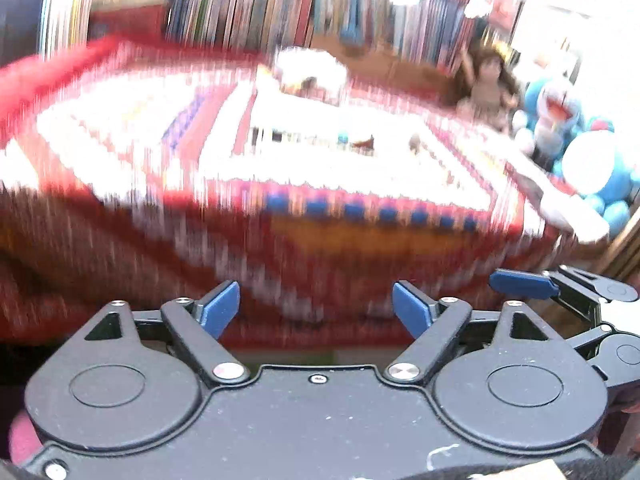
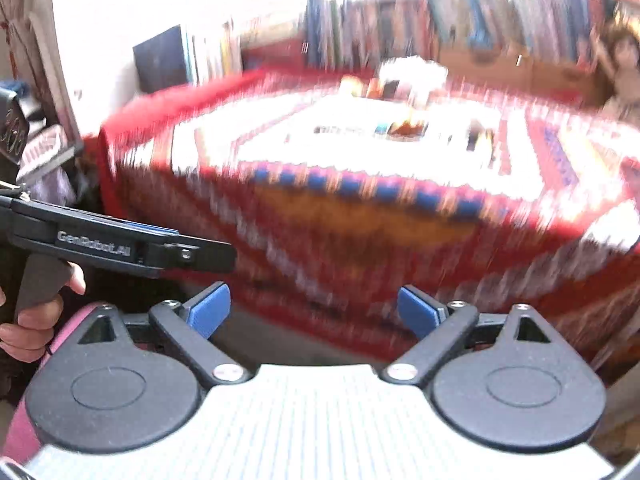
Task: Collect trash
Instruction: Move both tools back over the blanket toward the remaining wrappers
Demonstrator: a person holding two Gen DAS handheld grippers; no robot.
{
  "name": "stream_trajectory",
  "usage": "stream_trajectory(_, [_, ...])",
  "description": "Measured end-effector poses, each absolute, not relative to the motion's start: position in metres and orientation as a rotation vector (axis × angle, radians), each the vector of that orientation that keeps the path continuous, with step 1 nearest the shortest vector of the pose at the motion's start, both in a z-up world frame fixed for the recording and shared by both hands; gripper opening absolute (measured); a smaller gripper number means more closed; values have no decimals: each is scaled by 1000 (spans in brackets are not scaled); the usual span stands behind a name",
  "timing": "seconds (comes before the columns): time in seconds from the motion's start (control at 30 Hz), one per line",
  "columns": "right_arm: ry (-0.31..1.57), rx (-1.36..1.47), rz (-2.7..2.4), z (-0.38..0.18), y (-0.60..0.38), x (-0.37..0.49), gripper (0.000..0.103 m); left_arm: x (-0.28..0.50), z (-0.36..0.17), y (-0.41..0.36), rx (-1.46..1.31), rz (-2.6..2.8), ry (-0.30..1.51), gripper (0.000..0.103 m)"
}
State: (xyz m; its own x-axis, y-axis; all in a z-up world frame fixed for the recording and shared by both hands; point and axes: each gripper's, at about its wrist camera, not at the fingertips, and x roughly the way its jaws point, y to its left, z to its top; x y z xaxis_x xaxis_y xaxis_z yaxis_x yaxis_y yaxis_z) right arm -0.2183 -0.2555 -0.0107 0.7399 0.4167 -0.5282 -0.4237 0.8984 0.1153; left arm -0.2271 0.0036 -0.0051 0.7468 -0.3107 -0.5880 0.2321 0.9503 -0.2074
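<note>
Two grippers hang side by side in front of a table (image 1: 360, 236) draped in a red patterned cloth, and both stand wide open with nothing between their blue pads. The left gripper (image 1: 316, 310) faces the cloth's hanging front edge; the right gripper (image 2: 314, 312) does the same from a little further along, and in its view the left one shows side-on with a hand (image 2: 32, 316) wrapped round its grip.

Everything beyond the fingers is smeared by motion blur. On the tabletop, toward the middle of the bright white part of the cloth, lie several small scraps of trash (image 1: 362, 142), dark and brownish, well apart from both grippers; what they are I cannot tell. A pale lump (image 1: 310, 70) sits at the table's far edge. Behind the table runs a row of books (image 1: 260, 8). Off the table's far right corner stand a doll (image 1: 486, 88) and a blue plush toy (image 1: 560, 116).
</note>
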Motion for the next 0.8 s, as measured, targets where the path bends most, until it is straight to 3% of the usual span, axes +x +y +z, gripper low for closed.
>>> stream_trajectory(0.1, [503, -1, 411, 6, -264, -208, 96, -214, 18, 4, -121, -292, 566, 95])
stream_trajectory(0.37, [428, 25, 272, 22, -286, -155, 96, -153, 32, 9, -100, -164, 426, 101])
stream_trajectory(0.8, [444, 45, 92, 27, -304, -47, 79, -42, 0, -5, -58, -151, 498, 101])
